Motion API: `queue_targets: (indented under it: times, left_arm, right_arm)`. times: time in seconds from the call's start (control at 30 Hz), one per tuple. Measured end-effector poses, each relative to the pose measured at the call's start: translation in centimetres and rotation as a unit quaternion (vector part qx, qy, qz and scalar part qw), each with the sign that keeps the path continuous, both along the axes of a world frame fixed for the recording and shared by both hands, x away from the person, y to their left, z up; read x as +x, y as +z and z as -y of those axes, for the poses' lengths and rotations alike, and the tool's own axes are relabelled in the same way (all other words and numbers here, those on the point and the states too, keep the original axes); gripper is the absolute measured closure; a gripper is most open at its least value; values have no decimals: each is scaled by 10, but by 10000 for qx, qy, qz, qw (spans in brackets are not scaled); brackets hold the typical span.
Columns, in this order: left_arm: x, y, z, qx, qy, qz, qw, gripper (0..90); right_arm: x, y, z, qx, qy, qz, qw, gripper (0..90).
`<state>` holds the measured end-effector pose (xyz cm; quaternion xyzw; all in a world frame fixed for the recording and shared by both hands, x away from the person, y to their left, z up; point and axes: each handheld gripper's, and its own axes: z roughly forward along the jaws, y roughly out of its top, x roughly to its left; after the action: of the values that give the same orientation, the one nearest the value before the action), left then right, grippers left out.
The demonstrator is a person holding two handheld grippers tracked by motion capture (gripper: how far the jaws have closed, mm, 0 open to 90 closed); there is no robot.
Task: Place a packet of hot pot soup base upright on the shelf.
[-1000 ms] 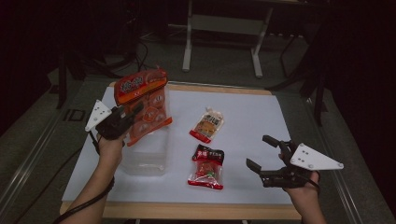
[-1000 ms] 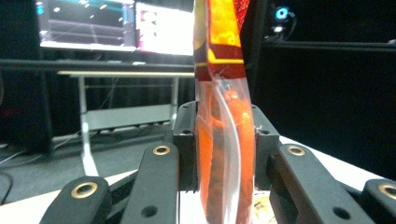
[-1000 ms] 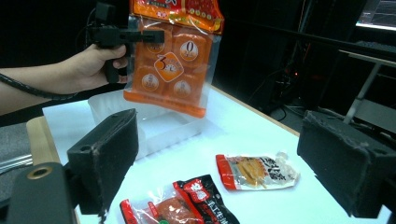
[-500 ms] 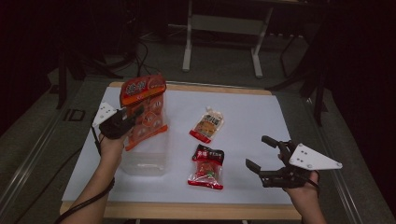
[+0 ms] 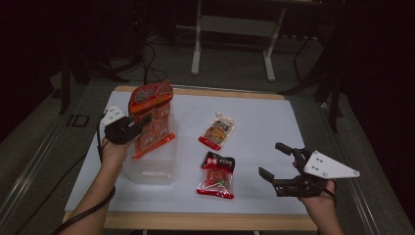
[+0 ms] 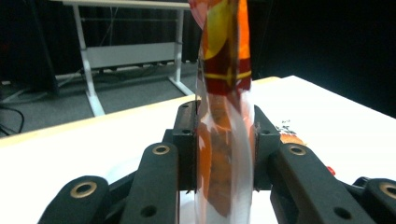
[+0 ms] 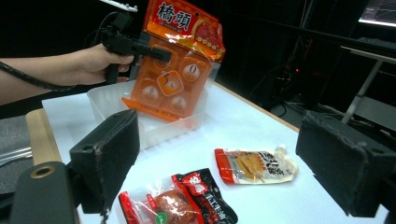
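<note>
A large orange snack bag (image 5: pixel 152 117) hangs nearly upright over a clear plastic tub (image 5: pixel 149 169), its lower edge at the tub's rim. My left gripper (image 5: pixel 142 121) is shut on the bag's middle from the left. In the left gripper view both pads press on the bag (image 6: pixel 224 140) between the jaws of my left gripper (image 6: pixel 224 123). The right gripper view shows the bag (image 7: pixel 180 60), the left gripper (image 7: pixel 154 52) and the tub (image 7: pixel 154 126). My right gripper (image 5: pixel 270 159) rests open at the front right, with nothing held in my right gripper (image 7: pixel 229 154).
On the white mat (image 5: pixel 264 112) lie a red and black packet (image 5: pixel 217 175) (image 7: pixel 180 200) and a small orange and white pouch (image 5: pixel 218 129) (image 7: pixel 257 165), between tub and right gripper. A wooden table edge (image 5: pixel 195 220) runs along the front. A desk frame (image 5: pixel 235 29) stands behind.
The orange bag has swung from a slant to more upright and sunk a little over the tub. The right gripper has stayed still.
</note>
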<state>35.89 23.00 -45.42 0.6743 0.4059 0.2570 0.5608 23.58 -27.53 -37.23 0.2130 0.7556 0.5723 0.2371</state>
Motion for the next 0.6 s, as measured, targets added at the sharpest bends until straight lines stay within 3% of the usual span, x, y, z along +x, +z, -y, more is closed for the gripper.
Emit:
queue_targets:
  times: [0.13, 0.3, 0.5, 0.6]
  left_arm:
    - [-3, -8, -8, -216, 53, -67, 9997, 708]
    - [-6, -15, -16, -331, 77, -58, 9994, 704]
    - [-5, -19, -20, -340, 95, 28, 9994, 691]
    - [-4, -19, -21, -347, 57, 60, 9994, 638]
  right_arm:
    - [0, -1, -1, -16, 9, -9, 10000, 134]
    - [1, -4, -2, -20, 24, -52, 10000, 134]
    - [0, -5, -3, -26, 48, -76, 10000, 134]
    - [1, -6, -3, -24, 44, -86, 10000, 134]
